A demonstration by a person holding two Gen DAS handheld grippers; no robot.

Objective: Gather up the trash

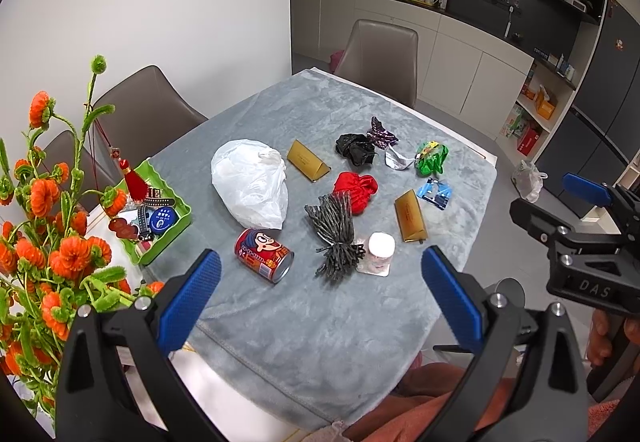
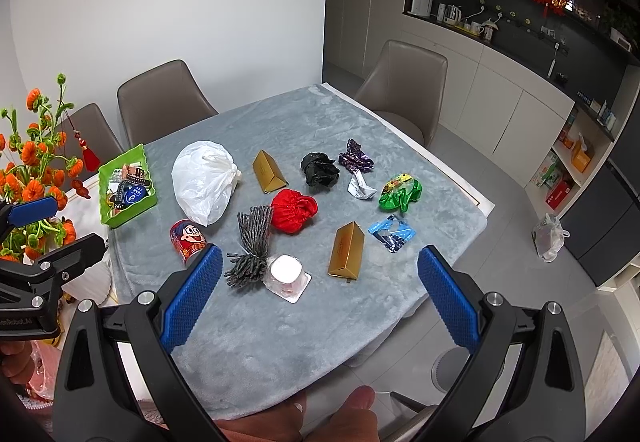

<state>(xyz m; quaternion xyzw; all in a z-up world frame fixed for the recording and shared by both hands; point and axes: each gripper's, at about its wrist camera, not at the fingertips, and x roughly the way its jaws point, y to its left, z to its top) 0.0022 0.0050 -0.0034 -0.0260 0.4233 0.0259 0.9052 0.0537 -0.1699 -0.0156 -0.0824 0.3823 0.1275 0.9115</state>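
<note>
- The left claw (image 1: 320, 298) hangs above the near edge of the desk (image 1: 304, 330), its blue pads spread wide and holding nothing.
- The right claw (image 2: 320, 298) hangs likewise over the near edge, spread wide and empty.
- Just ahead of the left claw's left finger lies a red drink can (image 1: 263, 255) on its side; in the right wrist view the can (image 2: 187, 240) sits partly behind the right claw's left finger.
- Ahead between the left claw's fingers lie a grey tassel bundle (image 1: 334, 236) and, touching it, a small white cup (image 1: 379, 248) on its side.
- Beyond those sits a red crumpled bag (image 1: 356, 189), and further left a white plastic bag (image 1: 250, 188).
- Two gold boxes lie apart: one (image 1: 410, 216) ahead of the left claw's right finger, one (image 1: 307, 161) further off beside the white bag.
- Far from both claws lie a black crumpled bag (image 1: 356, 150), a purple wrapper (image 1: 382, 134), a silver wrapper (image 1: 398, 160), a green wrapper (image 1: 431, 158) and a blue packet (image 1: 435, 193).
- A green tray (image 1: 168, 238) sits left of the left claw, beside orange flowers (image 1: 44, 234).
</note>
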